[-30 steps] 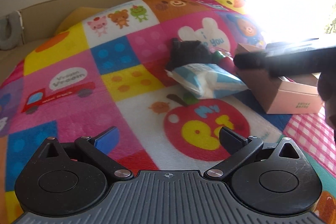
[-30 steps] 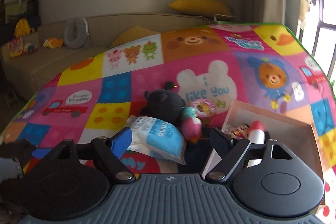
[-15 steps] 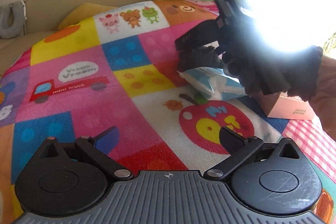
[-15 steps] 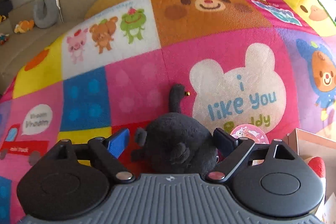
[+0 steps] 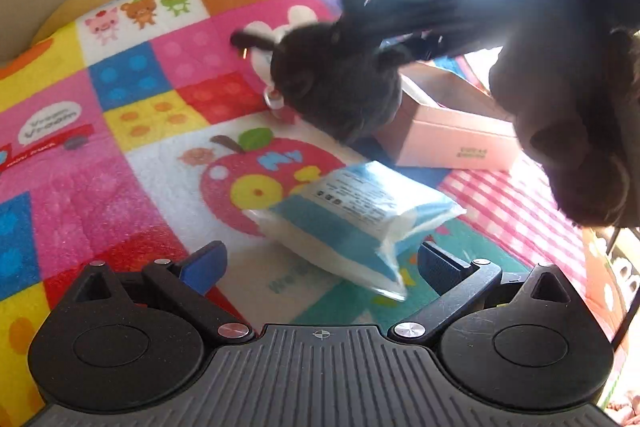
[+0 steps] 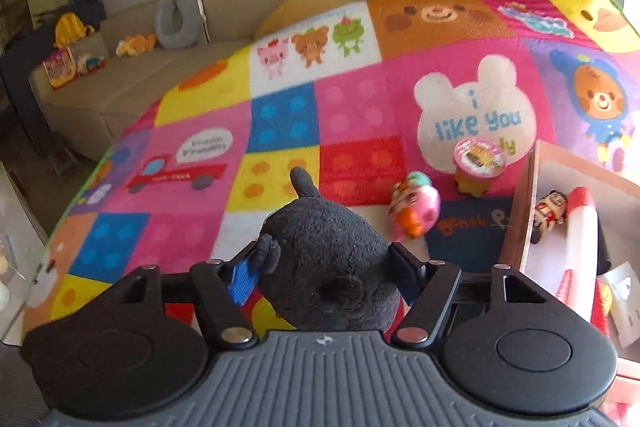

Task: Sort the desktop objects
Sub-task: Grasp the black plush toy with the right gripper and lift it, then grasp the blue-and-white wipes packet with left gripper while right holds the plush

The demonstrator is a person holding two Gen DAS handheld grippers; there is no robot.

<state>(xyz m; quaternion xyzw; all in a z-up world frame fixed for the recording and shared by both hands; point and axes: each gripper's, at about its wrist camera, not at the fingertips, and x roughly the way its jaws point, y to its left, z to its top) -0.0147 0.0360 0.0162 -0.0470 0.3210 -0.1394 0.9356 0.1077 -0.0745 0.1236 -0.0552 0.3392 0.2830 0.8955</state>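
Looking forward and downward along each claw, close over the patchwork play mat (image 5: pixel 132 163). Shared by both views: black plush toy (image 6: pixel 332 267), pink box (image 5: pixel 452 143), mat's animal squares.

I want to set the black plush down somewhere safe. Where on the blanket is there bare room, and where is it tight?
Free: the left squares of the blanket, around the truck print. Crowded: the strip beside the pink box, where the pink egg toy and small cup sit. The tissue pack lies just ahead of the left tool.
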